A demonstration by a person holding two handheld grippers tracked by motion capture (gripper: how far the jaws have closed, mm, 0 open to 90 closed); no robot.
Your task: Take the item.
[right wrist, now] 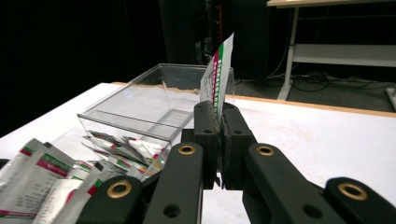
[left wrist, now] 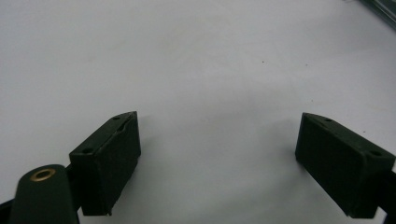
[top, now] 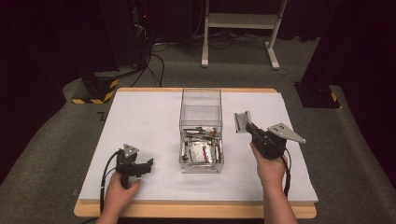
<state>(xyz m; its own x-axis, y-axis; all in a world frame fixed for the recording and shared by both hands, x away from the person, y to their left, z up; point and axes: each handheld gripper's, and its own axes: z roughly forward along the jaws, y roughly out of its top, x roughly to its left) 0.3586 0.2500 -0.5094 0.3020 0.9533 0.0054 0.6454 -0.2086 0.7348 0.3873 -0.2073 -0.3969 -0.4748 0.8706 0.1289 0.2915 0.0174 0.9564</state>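
The right tool (top: 246, 124) pinches a small sachet (top: 242, 120) between its pressed-together jaws, holding it in the air just to the right of the clear plastic box (top: 201, 105) and above the white tabletop (top: 140, 121). In the right gripper view the sachet (right wrist: 217, 74) stands on edge above the black jaws, its white face printed with a green and magenta stripe along one side (the lettering is too small to read). The person's right hand (top: 270, 168) grips the tool's body from below, and the grey three-cornered plate on top tilts out to the right.

The box sits near the middle of the tabletop. Its far section looks bare, while the near section holds a loose heap of similar sachets (top: 201, 148), white with red and green marks, lying at all angles. The right gripper view shows that heap (right wrist: 116, 151) through the clear wall, with a few more sachets close to the lens at the lower left.

The left tool (top: 148, 164) rests low on the tabletop near the front left corner, held by the left hand (top: 119, 191), well apart from the box. Its jaws are spread wide, and in the left gripper view nothing lies between them except bare white surface (left wrist: 210, 70).
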